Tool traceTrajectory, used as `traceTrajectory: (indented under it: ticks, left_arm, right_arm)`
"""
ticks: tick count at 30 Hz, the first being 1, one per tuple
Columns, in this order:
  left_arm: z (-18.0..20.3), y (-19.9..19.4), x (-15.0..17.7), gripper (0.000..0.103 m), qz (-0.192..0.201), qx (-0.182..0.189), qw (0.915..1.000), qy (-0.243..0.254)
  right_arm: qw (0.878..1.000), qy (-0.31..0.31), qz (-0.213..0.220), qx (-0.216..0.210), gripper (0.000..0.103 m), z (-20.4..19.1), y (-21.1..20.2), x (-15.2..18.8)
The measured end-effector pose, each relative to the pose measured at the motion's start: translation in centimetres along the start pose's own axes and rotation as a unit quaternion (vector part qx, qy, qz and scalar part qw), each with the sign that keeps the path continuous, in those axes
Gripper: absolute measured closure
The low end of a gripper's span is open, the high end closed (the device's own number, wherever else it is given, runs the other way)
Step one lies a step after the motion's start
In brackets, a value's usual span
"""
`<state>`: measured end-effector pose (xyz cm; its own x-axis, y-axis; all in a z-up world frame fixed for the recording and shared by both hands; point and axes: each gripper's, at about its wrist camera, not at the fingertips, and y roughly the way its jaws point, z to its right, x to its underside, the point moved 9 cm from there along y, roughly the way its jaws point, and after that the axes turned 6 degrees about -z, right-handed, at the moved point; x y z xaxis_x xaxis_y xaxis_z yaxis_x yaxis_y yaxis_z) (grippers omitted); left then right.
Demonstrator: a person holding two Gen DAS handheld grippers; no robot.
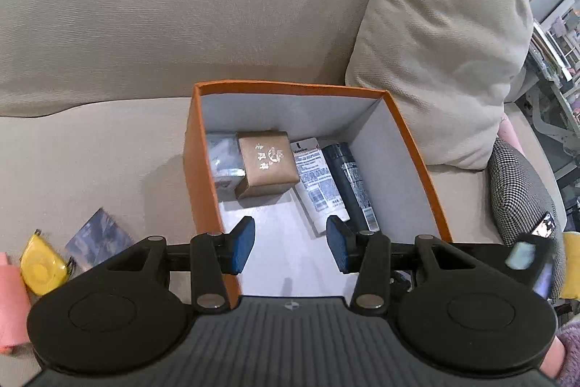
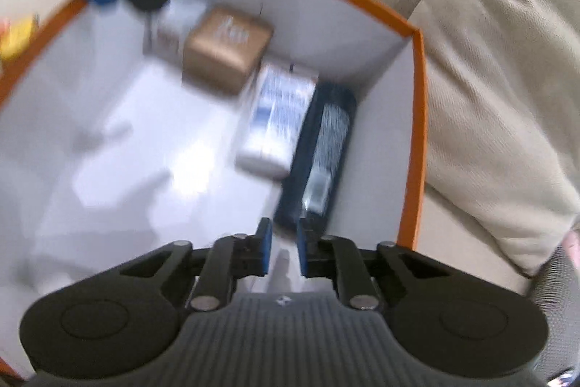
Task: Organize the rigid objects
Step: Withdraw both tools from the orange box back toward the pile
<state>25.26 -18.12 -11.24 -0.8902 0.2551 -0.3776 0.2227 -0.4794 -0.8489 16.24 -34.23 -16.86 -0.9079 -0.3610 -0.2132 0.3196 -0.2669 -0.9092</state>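
Inside, the orange box on the beige sofa holds a gold carton at the far wall, with a white Vaseline tube just beside it and a dark bottle along the right wall. Over the box's near edge the left hand-held gripper hangs with its blue pads spread wide and bare. Nearer the dark bottle, the right hand-held gripper has its pads narrowly parted, pinching nothing. Left of the box lie a yellow tape measure and a small booklet.

One orange box, four items inside.
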Motion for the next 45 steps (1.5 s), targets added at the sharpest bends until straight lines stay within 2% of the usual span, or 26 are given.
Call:
traceTrajectory:
  ticks: [3,10,18,22,25,29,32,33,36,40,43,45]
  left_arm:
    - [-0.5,-1.2,0.7,0.05,0.005,-0.002,1.0,-0.004]
    - [-2.5,-3.5,1.5,0.05,0.019,-0.017,0.9995,-0.021]
    - [-3.2,-5.3,2.4,0.05,0.024,-0.027,0.999,-0.025]
    - [-2.9,-7.2,3.3,0.05,0.035,-0.031,0.9988,-0.017]
    - [-2.9,-9.2,4.0,0.05,0.048,-0.035,0.9982,-0.012]
    - [-3.8,-12.1,5.7,0.05,0.067,-0.046,0.9966,-0.011]
    - [-5.1,-13.6,7.6,0.05,0.071,-0.054,0.9958,-0.021]
    - [-5.4,-13.9,8.3,0.05,0.07,-0.056,0.9957,-0.022]
    - [-6.7,-14.2,10.8,0.05,0.059,-0.068,0.9957,-0.019]
    - [-8.3,-13.4,14.4,0.055,0.04,-0.093,0.9948,-0.006]
    - [-9.5,-12.3,16.9,0.057,0.027,-0.108,0.9937,0.002]
    - [-10.2,-11.5,18.4,0.057,0.023,-0.114,0.9932,0.005]
  right_arm:
    - [0.999,-0.038,-0.021,0.029,0.097,-0.5,1.4,0.4]
    - [0.998,-0.031,-0.004,0.055,0.098,0.6,2.4,-2.1]
    - [0.999,-0.008,-0.001,0.045,0.097,1.0,1.3,-2.5]
    - [0.999,0.04,0.028,0.006,0.097,1.0,-1.9,-2.4]
    - [0.994,0.087,0.06,-0.035,0.096,0.3,-5.0,-2.4]
    - [0.981,0.139,0.112,-0.078,0.096,-1.2,-9.7,-2.6]
    - [0.967,0.171,0.146,-0.121,0.088,-3.3,-13.2,-2.6]
    - [0.961,0.183,0.154,-0.138,0.083,-4.2,-14.2,-2.6]
    - [0.947,0.201,0.172,-0.182,0.08,-7.2,-16.6,-2.3]
    - [0.931,0.215,0.18,-0.235,0.08,-11.6,-18.1,-1.4]
    - [0.928,0.213,0.156,-0.262,0.08,-15.1,-17.4,-0.6]
    - [0.929,0.219,0.127,-0.271,0.076,-16.8,-16.2,0.1]
